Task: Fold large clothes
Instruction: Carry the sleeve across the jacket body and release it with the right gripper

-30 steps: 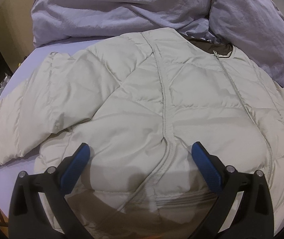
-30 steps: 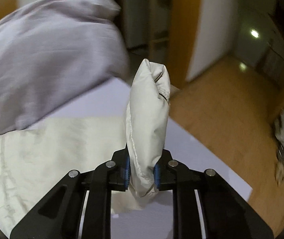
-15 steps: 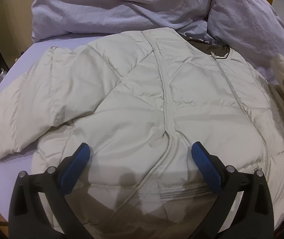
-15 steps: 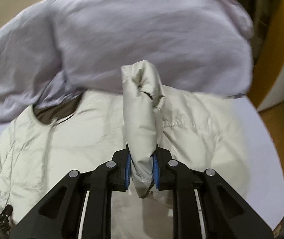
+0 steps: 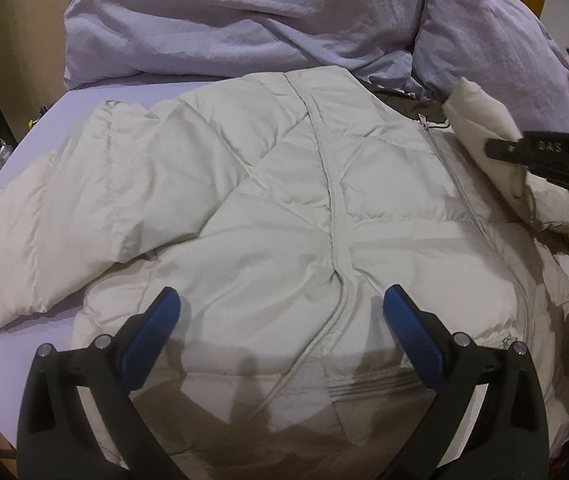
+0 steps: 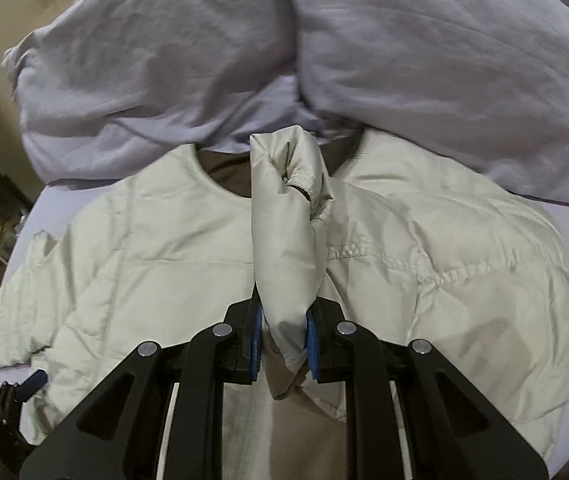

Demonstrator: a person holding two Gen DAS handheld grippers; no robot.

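Jacket (image 5: 268, 208) flat on lavender tabletop (image 5: 84, 100), zip up.
Right gripper (image 6: 282, 332) jaws pinch sleeve cuff (image 6: 288, 216), raised over chest; left gripper (image 5: 282, 320) jaws wide, empty, above hem.

A home, it seems — rumpled lilac bedding (image 5: 244, 20) behind a jacket (image 5: 284, 208).

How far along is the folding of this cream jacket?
Early on. Done: the jacket lies flat and zipped. In hand: the right gripper pinches one sleeve over the chest. Left: the other sleeve lies spread out; the left gripper hangs open, and the body is unfolded.
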